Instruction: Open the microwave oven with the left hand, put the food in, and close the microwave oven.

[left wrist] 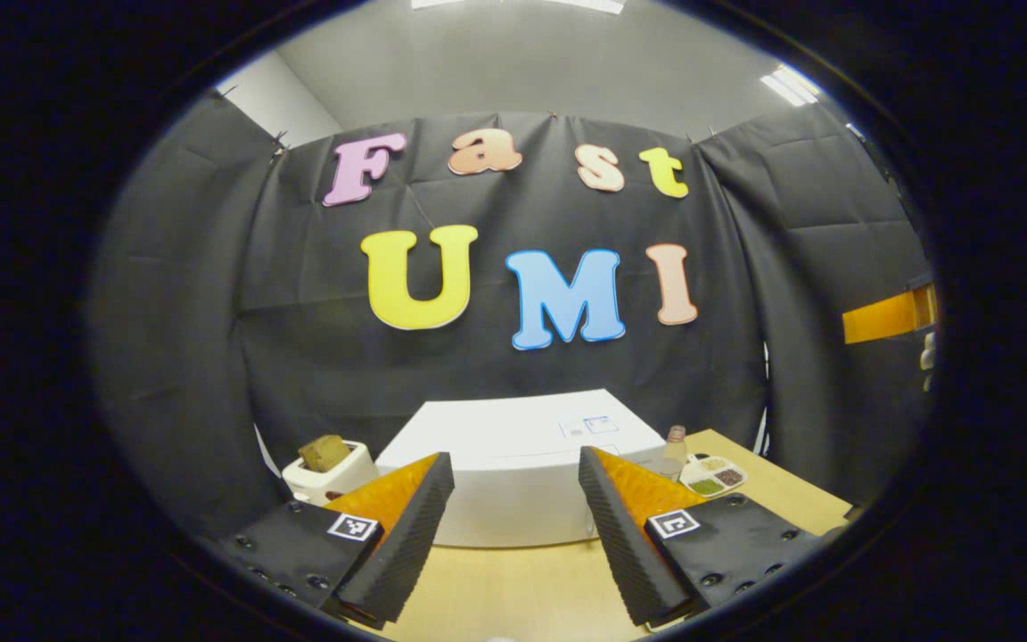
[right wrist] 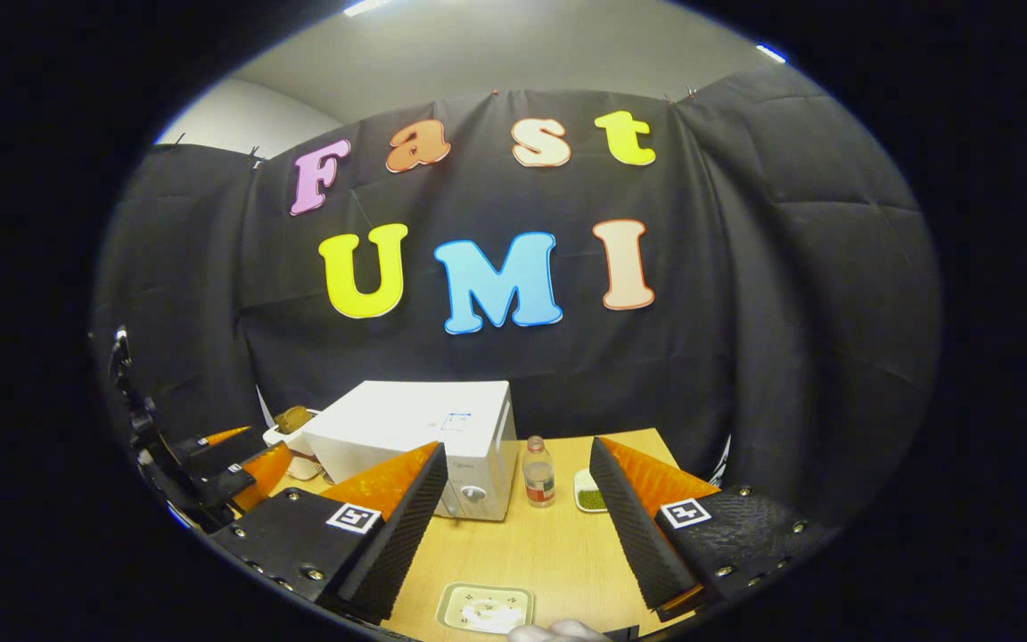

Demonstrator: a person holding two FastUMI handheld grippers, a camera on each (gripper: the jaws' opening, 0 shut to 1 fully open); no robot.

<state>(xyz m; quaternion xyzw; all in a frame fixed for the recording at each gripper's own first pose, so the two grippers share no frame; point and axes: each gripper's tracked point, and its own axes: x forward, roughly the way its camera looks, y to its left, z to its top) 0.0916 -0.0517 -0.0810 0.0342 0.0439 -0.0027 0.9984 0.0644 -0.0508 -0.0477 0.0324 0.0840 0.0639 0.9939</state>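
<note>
In the left gripper view, your left gripper (left wrist: pixel 513 499) hangs with its fingers spread wide and nothing between them, pointed at the white microwave oven (left wrist: pixel 522 464), which stands on the wooden table (left wrist: pixel 513 588) against the booth's back wall. A toaster (left wrist: pixel 328 473) with a slice in it sits to its left, a small bottle (left wrist: pixel 675 446) and a divided dish (left wrist: pixel 715 474) to its right. From this height you see mostly the oven's top, so expect to hunt for the door's free edge; the box looks rigid and heavy enough to stay put if you pull the door gently at that edge. In the right gripper view, your right gripper (right wrist: pixel 518 499) is likewise released and empty, the oven's knobbed front panel (right wrist: pixel 473 486) visible beyond its left finger. Low on the table nearest you lies a small tray (right wrist: pixel 485 608), probably the food, though it is too blurred to tell; it looks light, so take it by the rim and keep it level.
</note>
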